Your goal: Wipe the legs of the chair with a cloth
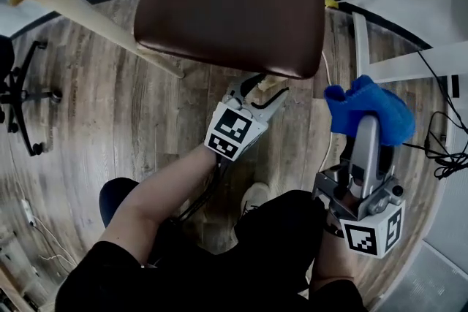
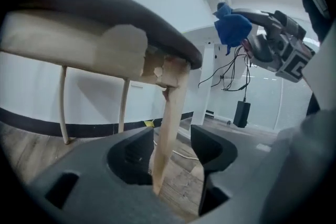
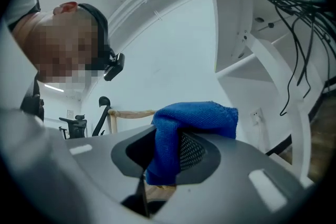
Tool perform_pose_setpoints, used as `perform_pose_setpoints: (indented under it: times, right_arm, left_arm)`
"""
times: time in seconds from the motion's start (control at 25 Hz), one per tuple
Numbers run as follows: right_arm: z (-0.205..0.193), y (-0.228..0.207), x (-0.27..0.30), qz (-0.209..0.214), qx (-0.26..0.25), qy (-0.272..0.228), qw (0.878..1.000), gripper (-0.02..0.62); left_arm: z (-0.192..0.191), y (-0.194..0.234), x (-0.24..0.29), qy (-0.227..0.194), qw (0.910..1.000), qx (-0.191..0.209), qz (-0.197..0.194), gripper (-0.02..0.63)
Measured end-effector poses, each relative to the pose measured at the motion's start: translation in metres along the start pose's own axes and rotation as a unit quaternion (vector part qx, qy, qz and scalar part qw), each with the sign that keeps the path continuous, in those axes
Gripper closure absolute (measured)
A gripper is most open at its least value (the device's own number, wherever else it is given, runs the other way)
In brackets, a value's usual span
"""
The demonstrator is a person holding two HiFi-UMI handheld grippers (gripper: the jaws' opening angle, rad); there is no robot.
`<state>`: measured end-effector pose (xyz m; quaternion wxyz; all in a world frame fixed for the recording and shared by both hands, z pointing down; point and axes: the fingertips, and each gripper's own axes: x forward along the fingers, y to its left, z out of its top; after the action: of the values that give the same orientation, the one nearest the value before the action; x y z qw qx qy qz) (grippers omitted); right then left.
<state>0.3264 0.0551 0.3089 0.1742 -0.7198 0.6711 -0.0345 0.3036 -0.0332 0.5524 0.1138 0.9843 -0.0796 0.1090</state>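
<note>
Left gripper (image 2: 170, 157): jaws spread, chair leg (image 2: 170, 118) between them just under the seat (image 1: 230, 0), not pinched. Right gripper (image 3: 170, 157): pinching the blue cloth (image 1: 369, 112), held off the seat's near right corner.

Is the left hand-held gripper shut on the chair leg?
Open. The left hand-held gripper has its jaws apart, the chair leg between them, floor showing beside it.

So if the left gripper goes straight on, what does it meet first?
The left gripper would meet the chair leg first: it stands between the open jaws. How much depth remains is unclear.
</note>
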Motion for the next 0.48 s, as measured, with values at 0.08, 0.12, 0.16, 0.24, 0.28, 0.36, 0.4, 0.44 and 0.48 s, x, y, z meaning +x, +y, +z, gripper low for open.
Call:
perform_pose_setpoints:
  times: [0.08, 0.12, 0.16, 0.24, 0.28, 0.36, 0.4, 0.44, 0.48]
  right_arm:
    - [-0.003, -0.006, -0.006, 0.001, -0.012, 0.006, 1.000, 0.497]
    - [-0.003, -0.011, -0.009, -0.001, -0.014, 0.007, 1.000, 0.497]
    - [-0.003, -0.017, -0.013, -0.004, -0.011, 0.008, 1.000, 0.497]
    - [-0.007, -0.028, -0.019, -0.010, 0.003, 0.012, 1.000, 0.497]
    - [-0.008, -0.032, -0.021, -0.012, 0.009, 0.015, 1.000, 0.497]
    - [-0.010, -0.038, -0.024, -0.014, 0.018, 0.018, 1.000, 0.497]
    - [-0.011, -0.041, -0.025, -0.015, 0.022, 0.018, 0.999, 0.497]
    - [-0.012, -0.043, -0.025, -0.016, 0.027, 0.017, 0.999, 0.497]
    - [-0.012, -0.045, -0.025, -0.017, 0.032, 0.016, 0.999, 0.497]
  left_arm:
    - [0.001, 0.001, 0.018, 0.002, 1.0000, 0.009, 0.002, 0.376]
    - [0.001, 0.002, 0.026, 0.004, 0.9999, 0.014, 0.005, 0.376]
    - [-0.001, 0.002, 0.032, 0.006, 0.9998, 0.017, 0.008, 0.376]
    - [-0.003, 0.004, 0.041, 0.010, 0.9997, 0.013, 0.018, 0.389]
    - [-0.003, 0.006, 0.044, 0.010, 0.9996, 0.012, 0.023, 0.407]
    - [-0.003, 0.009, 0.046, 0.009, 0.9993, 0.017, 0.031, 0.457]
    - [-0.002, 0.010, 0.046, 0.008, 0.9991, 0.025, 0.033, 0.459]
    - [-0.002, 0.010, 0.046, 0.007, 0.9989, 0.033, 0.034, 0.461]
    - [-0.002, 0.010, 0.045, 0.007, 0.9986, 0.040, 0.034, 0.465]
